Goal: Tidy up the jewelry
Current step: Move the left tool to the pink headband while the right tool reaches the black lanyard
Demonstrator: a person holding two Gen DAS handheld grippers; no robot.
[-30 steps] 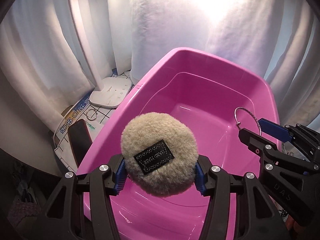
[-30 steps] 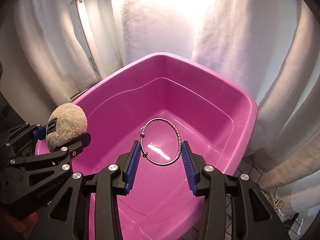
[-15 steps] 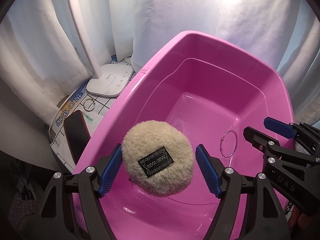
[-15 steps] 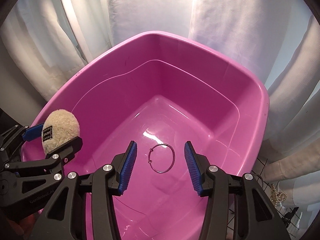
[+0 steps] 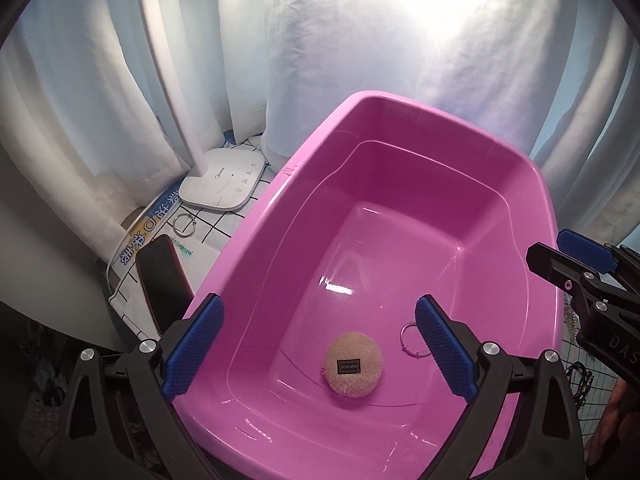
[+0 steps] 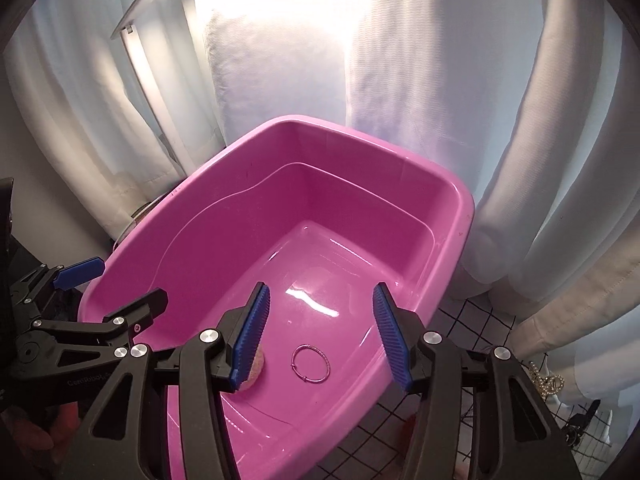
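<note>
A pink plastic basin [image 5: 256,216] fills both views. On its floor lie a round beige fluffy pouch [image 5: 354,364] with a black label and, just to its right, a thin silver bangle [image 5: 402,336]. My left gripper [image 5: 318,308] hangs above the pouch; its jaws are opening wide and nothing is between them. My right gripper [image 6: 322,292] is open above the bangle [image 6: 304,346], clear of it. Its left finger hides most of the pouch [image 6: 258,364]. Each gripper shows in the other's view: right gripper [image 5: 556,250], left gripper [image 6: 120,284].
Left of the basin stand a white lamp base [image 5: 222,184], a dark phone [image 5: 162,280] and a small silver ring [image 5: 184,224] on printed paper. White curtains close off the back. Gold and pearl jewelry [image 6: 548,380] lies on a grid-patterned cloth [image 6: 472,320] to the right.
The left gripper opened and the fluffy pouch dropped to the basin floor. The right gripper let go of the bangle, which now lies beside the pouch. Both grippers have drawn back from the basin.
</note>
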